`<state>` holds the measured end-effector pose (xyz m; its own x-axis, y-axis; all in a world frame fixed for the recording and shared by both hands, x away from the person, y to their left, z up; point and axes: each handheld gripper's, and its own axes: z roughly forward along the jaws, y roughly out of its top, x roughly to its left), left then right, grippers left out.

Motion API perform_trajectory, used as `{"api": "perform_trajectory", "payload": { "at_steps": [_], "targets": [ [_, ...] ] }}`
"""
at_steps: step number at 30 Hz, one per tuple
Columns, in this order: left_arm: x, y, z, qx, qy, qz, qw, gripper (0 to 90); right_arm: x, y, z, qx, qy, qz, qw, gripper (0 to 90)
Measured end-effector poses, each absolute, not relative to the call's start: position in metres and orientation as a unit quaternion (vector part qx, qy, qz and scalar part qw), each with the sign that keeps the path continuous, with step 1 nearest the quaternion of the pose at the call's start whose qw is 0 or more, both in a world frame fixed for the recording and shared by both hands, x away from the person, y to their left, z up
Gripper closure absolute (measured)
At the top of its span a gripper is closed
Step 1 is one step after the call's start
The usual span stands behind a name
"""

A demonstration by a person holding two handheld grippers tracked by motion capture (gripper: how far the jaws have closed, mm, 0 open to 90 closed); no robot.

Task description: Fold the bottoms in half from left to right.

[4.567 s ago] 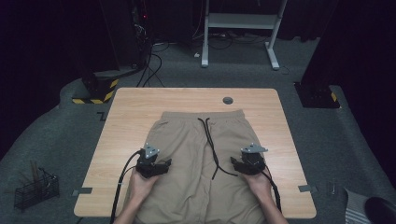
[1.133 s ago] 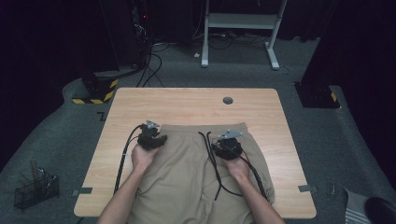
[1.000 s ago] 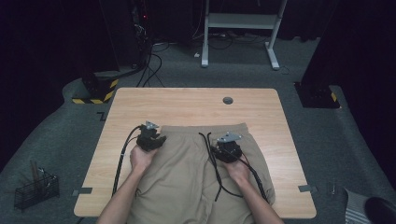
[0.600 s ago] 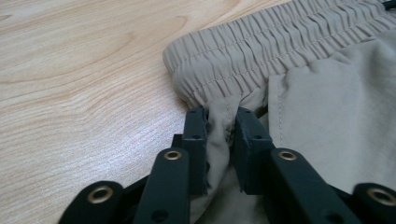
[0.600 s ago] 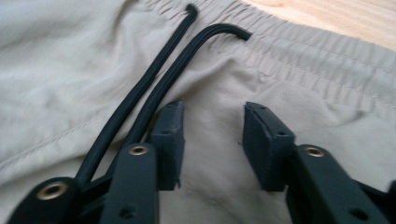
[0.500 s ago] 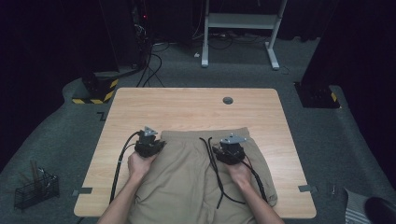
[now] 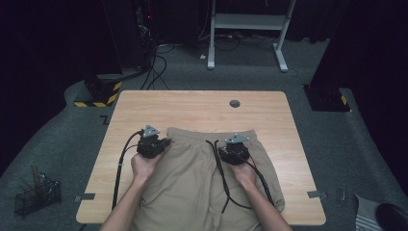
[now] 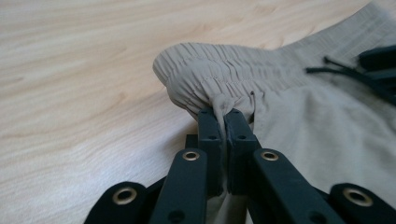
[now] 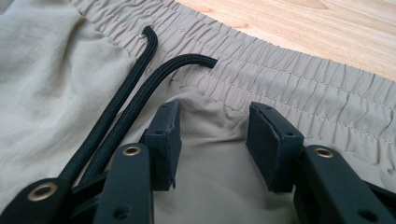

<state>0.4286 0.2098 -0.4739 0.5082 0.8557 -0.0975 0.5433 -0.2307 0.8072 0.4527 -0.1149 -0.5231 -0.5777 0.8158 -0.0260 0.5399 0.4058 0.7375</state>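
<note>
Dark floor and cabling surround a pale wooden tabletop (image 7: 192,106), and on its near half lie tan shorts (image 7: 202,192), waistband toward the far edge and legs running back toward the person. The work in hand looks like pulling or folding the garment by its waistband, with one corner already secured and the other yet to be taken. The left gripper (image 8: 223,122) has its jaws pressed together on a pinch of fabric at the left end of the elasticated waistband (image 8: 219,79), which puckers up from the wood there; in the high view this gripper (image 7: 163,143) sits at the shorts' upper-left corner. The right gripper (image 9: 212,140) rests on the cloth just below the waistband (image 9: 299,93), jaws standing moderately wide and gripping nothing, their tips touching or nearly touching the fabric; from above it (image 7: 231,149) lies just right of the black drawstring (image 9: 126,112), whose two strands run past its left jaw. To do this well, the right jaws should probably move forward onto the gathered band itself rather than the thin cloth below, keep the drawstring out of the bite, and close firmly before either hand lifts, so both corners rise level and the fabric does not drag sideways.
</note>
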Motion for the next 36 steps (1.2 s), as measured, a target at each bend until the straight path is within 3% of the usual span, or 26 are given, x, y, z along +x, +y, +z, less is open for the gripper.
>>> {"api": "perform_trajectory", "payload": {
  "at_steps": [8,18,27,32,36],
  "targets": [
    [0.418,0.193,-0.454,0.767,0.416,0.169,0.458,87.9,0.454,-0.114,-0.523,0.418,0.814,0.352,0.198,54.1],
    [0.412,0.14,-0.449,0.79,0.35,0.125,0.488,88.4,0.456,-0.114,-0.523,0.419,0.813,0.351,0.199,54.1],
    [0.419,0.086,-0.465,0.818,0.318,0.095,0.47,88.5,0.461,-0.113,-0.523,0.422,0.812,0.351,0.198,54.1],
    [0.429,0.079,-0.481,0.82,0.345,0.094,0.447,88.8,0.461,-0.114,-0.523,0.424,0.811,0.353,0.194,53.8],
    [0.433,0.08,-0.492,0.83,0.356,0.105,0.416,88.9,0.458,-0.121,-0.521,0.433,0.809,0.353,0.185,48.6]
  ]
}}
